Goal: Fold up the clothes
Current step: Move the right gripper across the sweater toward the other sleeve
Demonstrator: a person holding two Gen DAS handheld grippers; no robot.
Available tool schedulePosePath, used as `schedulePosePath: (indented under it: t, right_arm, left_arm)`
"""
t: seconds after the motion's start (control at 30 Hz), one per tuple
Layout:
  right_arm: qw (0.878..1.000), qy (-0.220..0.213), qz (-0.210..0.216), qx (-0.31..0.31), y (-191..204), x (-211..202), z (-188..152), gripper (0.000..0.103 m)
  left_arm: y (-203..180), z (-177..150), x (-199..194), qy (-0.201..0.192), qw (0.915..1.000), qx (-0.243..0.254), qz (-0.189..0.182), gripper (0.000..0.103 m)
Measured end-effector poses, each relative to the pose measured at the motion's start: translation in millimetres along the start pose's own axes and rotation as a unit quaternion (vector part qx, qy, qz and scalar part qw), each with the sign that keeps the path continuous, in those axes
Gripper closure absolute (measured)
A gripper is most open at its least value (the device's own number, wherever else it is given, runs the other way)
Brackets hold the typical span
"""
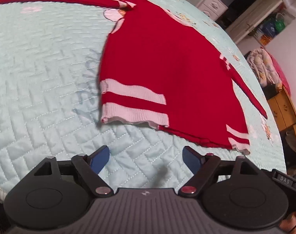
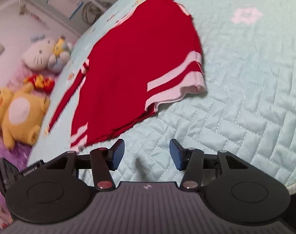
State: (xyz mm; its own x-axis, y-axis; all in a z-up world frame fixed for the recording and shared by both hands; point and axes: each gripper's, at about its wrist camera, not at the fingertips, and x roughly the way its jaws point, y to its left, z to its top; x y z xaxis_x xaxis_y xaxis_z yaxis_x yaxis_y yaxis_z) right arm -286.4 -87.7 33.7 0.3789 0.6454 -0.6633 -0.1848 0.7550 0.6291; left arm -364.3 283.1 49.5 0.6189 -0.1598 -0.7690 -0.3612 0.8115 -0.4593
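Left wrist view: red sweater (white-striped hem) lies spread; both grippers' fingers gape wide.

1. "DAS" – pale raised letters on a small black block at the near right edge of the left gripper body.
2. "GenRobot.AI" – small white print, slightly blurred, on the black housing at the near left of the right gripper.
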Motion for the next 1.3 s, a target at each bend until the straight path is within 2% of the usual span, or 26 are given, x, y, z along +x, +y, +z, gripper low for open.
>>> schedulePosePath:
  t: [0.07,0.17,0.27,0.37,0.4,0.47,0.67,0.83,0.9,0.97,1.0,1.1,1.23,1.3]
  right_arm:
    - [1.000,-0.003,0.006,0.002,4,-7,2,0.050]
    - [1.000,-0.020,0.013,-0.008,12,-17,6,0.050]
    - [0.999,-0.042,0.013,-0.024,14,-20,9,0.048]
    - [1.000,-0.014,-0.004,0.014,-2,-6,11,0.047]
    - [0.999,-0.005,-0.001,0.034,-8,-4,10,0.047]
    - [0.999,-0.006,0.010,0.031,-8,-9,12,0.047]
    - [0.997,-0.064,0.035,0.014,-1,-19,39,0.047]
    - [0.996,-0.081,0.022,0.017,-9,-3,49,0.048]
    - [0.997,-0.068,-0.001,0.023,-20,12,43,0.053]
    - [0.997,-0.074,-0.001,0.017,-30,16,34,0.065]
    - [0.998,-0.069,-0.003,0.013,-29,15,34,0.066]
    - [0.999,-0.051,-0.012,0.002,-24,13,37,0.066]
    - [0.999,-0.042,-0.013,0.013,-17,10,42,0.060]
    - [0.999,-0.050,-0.019,0.009,-13,9,39,0.058]
  left_arm:
    - [-1,1,-2,-0.004,1.0000,-0.001,-0.007,0.019]
    - [-2,6,-12,-0.020,0.9989,-0.021,-0.037,0.019]
    - [0,7,-12,-0.024,0.9985,-0.028,-0.040,0.019]
    - [4,5,-7,-0.016,0.9985,-0.036,-0.037,0.020]
    - [6,4,-5,-0.014,0.9985,-0.039,-0.036,0.020]
    - [7,4,-5,-0.013,0.9982,-0.043,-0.040,0.020]
    - [-7,20,-17,-0.060,0.9950,-0.021,-0.077,0.020]
    - [-10,38,0,-0.099,0.9933,-0.015,-0.058,0.023]
    - [-7,40,13,-0.093,0.9949,-0.015,-0.037,0.024]
    - [-1,40,27,-0.079,0.9967,-0.017,-0.015,0.028]
    - [2,38,30,-0.073,0.9971,-0.019,-0.012,0.033]
    - [8,36,28,-0.077,0.9965,-0.021,-0.024,0.033]
    - [20,39,10,-0.113,0.9890,-0.070,-0.066,0.033]
    - [27,41,0,-0.145,0.9834,-0.086,-0.067,0.033]
